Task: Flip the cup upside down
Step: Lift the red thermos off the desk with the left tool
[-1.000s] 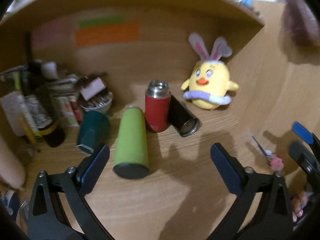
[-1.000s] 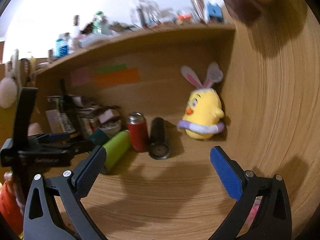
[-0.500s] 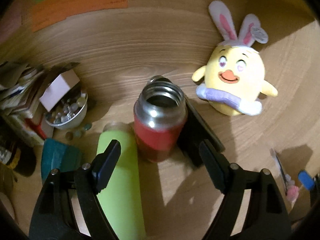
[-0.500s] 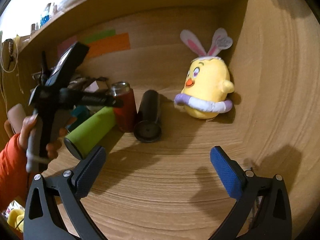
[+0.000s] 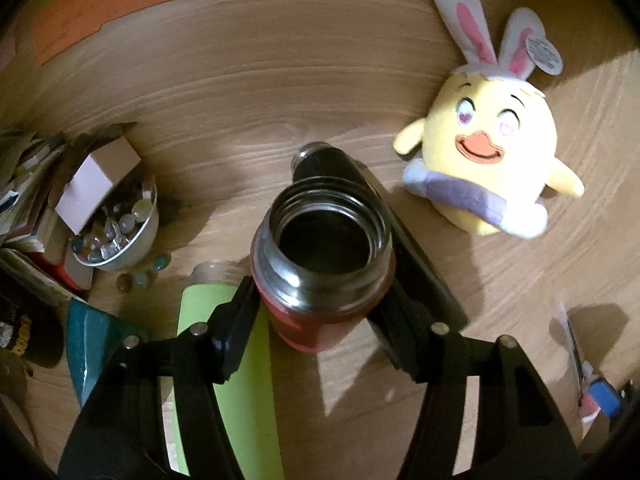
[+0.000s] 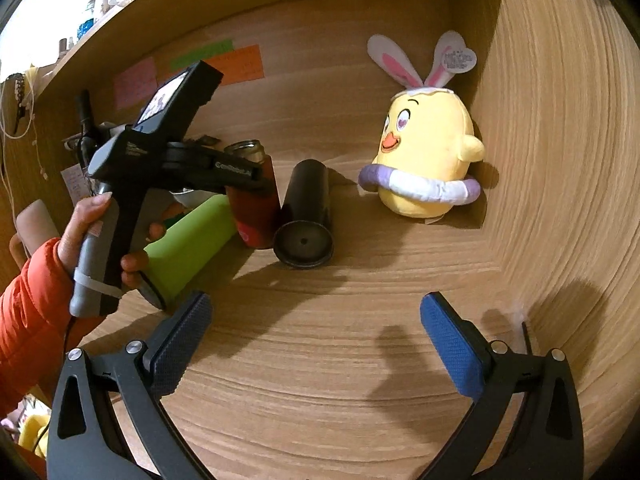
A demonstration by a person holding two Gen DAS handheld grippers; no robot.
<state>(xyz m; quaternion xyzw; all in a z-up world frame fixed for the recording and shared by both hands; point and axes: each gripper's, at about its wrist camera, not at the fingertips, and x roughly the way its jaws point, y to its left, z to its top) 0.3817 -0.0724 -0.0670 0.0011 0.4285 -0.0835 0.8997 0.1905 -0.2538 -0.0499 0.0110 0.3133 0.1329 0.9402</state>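
Wooden desk (image 6: 320, 360): bare stretch lies before the wide-open, empty right gripper (image 6: 316, 336). Red cup (image 5: 320, 280), upright, is flanked closely by left gripper (image 5: 320, 312) jaws; contact cannot be told, lower body hidden.

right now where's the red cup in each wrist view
Left wrist: red cup sits centre frame, upright, open steel mouth toward the camera, between the left gripper fingers.
Right wrist: red cup is left of centre, partly behind the left gripper.
Shared landmark: yellow bunny-eared plush, right of the cup in both.
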